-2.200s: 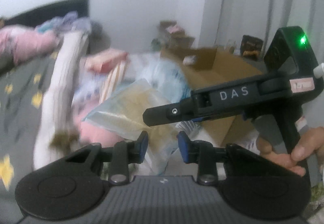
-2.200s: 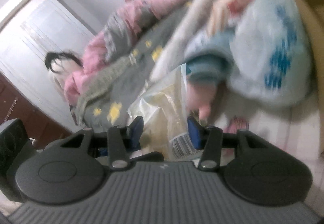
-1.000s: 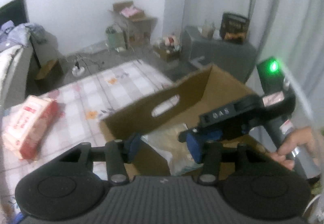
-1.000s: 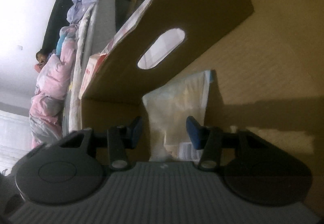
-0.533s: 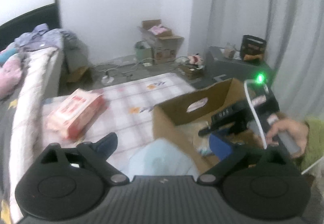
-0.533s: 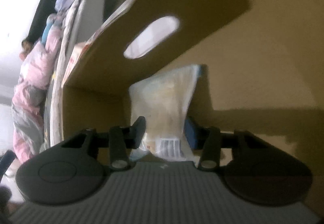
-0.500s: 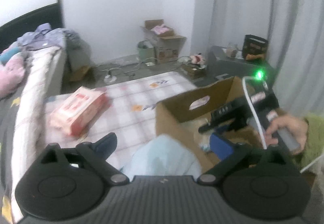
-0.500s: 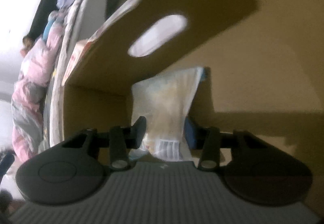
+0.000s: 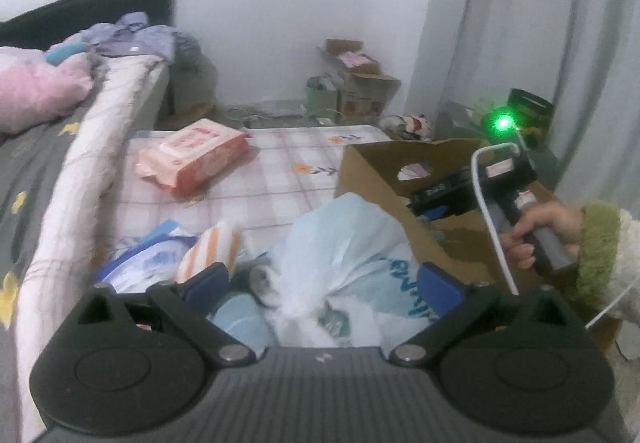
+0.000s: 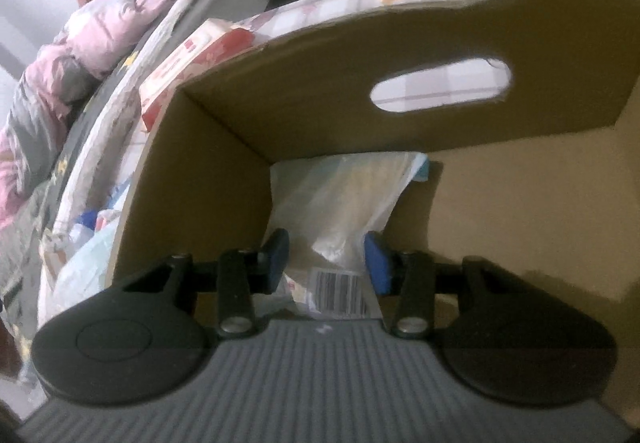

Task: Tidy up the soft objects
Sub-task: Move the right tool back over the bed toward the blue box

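Left gripper (image 9: 323,277) jaws have just spread wide; right gripper (image 10: 326,255) jaws stand narrowly parted.

Over on the left edge of the left wrist view there's the bed (image 9: 36,159) under a grey cover with yellow shapes, a black headboard (image 9: 100,3) running along the top left. At the far wall, centre frame, small open cartons (image 9: 360,83) sit on the floor beside a pale green bag (image 9: 322,99). Grey curtains (image 9: 560,23) fill the upper right, a dark box (image 9: 530,105) below them.
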`<state>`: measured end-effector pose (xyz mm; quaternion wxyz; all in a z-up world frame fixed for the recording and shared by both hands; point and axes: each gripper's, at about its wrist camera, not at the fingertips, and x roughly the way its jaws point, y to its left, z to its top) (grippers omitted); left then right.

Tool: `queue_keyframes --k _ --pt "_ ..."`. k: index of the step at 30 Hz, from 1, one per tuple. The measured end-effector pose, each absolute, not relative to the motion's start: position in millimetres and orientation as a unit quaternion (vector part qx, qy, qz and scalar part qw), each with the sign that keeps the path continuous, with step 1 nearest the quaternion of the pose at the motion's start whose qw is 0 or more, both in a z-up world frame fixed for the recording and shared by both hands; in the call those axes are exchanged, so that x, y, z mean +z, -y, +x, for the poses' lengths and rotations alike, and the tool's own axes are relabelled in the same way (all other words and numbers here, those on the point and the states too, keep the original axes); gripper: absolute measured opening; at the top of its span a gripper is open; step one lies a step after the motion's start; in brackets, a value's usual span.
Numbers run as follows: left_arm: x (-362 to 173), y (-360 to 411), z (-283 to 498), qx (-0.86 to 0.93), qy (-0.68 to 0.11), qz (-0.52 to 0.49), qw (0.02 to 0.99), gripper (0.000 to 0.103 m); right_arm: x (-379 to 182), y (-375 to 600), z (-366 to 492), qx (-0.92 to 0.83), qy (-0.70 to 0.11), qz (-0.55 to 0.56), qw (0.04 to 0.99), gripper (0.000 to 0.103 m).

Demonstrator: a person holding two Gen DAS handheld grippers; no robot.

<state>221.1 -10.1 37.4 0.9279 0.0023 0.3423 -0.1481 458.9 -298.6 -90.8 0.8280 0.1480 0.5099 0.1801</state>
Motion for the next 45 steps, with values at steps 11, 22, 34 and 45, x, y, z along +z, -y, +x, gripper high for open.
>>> queue_keyframes --k 11,22,34,45 --pt "45.9 -23.8 177.9 -0.09 -0.284 0.025 0.954 0.101 -43.1 324.4 441.4 0.143 -0.473 0.168 0.853 0.075" --pt "41.3 -48.0 151.8 -0.069 -0.275 0.048 0.958 0.096 44.5 286.6 372.0 0.192 -0.405 0.171 0.877 0.075" --pt "24.8 -76.1 121.2 -0.056 -0.296 0.041 0.953 0.082 41.4 159.6 319.6 0.329 -0.433 0.224 0.809 0.073" --pt "-10.8 -81.7 86.4 -0.082 -0.343 0.038 0.935 0.058 -11.9 127.3 258.7 0.32 -0.448 0.263 0.792 0.065"
